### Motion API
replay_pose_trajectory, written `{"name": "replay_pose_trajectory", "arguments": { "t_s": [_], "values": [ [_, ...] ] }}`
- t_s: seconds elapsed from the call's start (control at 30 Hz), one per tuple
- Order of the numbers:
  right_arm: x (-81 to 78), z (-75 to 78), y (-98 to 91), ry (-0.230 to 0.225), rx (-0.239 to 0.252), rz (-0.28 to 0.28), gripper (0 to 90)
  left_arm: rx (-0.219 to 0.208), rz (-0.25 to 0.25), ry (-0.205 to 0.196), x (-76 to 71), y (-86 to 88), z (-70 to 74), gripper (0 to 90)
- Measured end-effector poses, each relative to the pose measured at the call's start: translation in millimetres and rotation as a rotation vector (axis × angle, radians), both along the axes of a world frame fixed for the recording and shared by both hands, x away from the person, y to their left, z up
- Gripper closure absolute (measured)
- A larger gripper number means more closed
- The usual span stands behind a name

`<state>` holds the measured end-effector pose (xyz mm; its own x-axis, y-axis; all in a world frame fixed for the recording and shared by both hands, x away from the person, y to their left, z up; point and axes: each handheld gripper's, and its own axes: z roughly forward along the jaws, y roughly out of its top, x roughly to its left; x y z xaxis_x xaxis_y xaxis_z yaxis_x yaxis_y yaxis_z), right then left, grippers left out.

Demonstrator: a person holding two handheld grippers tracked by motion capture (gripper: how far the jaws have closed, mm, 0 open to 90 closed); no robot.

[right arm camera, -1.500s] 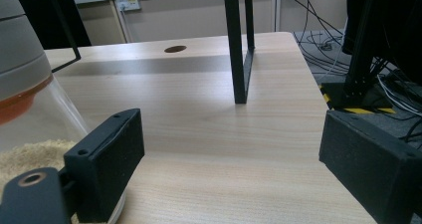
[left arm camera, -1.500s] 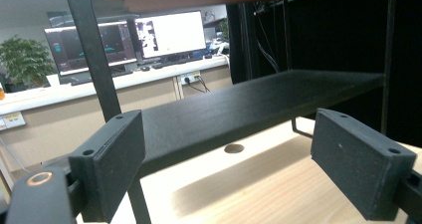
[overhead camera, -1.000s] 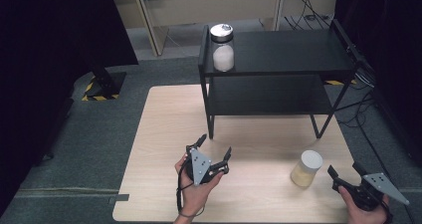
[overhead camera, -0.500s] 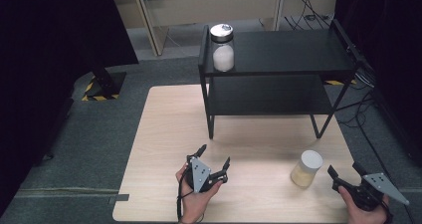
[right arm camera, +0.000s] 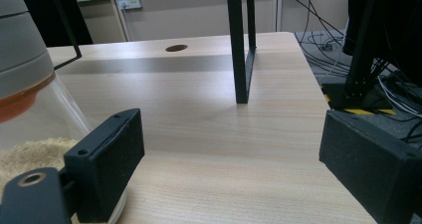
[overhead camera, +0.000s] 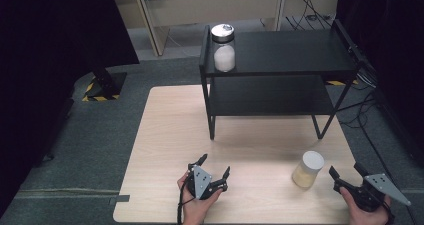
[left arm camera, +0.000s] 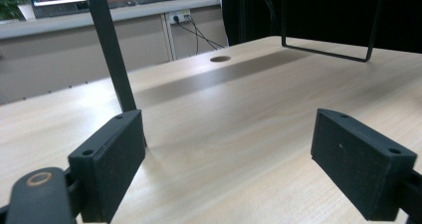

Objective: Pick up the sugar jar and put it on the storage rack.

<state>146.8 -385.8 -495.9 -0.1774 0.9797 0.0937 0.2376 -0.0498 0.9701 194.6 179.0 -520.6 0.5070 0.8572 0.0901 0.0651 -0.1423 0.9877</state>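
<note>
The jar (overhead camera: 308, 169) stands at the lower right of the high view, just beside the right gripper (overhead camera: 345, 177), whose jaws are spread with nothing between them; at the lower middle the left gripper (overhead camera: 214, 166) is likewise spread and empty. Clear-walled, white-lidded and part full of pale grain, the jar (right arm camera: 30, 114) looks rigid, smooth and fairly light, likely slippery. I would pinch its straight wall below the lid, square across the middle, keeping it upright.
</note>
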Motion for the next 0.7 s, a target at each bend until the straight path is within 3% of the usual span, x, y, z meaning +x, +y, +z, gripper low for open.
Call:
{"name": "replay_pose_trajectory", "arguments": {
  "t_s": [0.7],
  "values": [
    [0.9,0.5,-1.3,0.004,0.002,0.007,10.3,-0.055,-0.003,0.039,1.6,5.9,-0.8,12.7]
  ]
}}
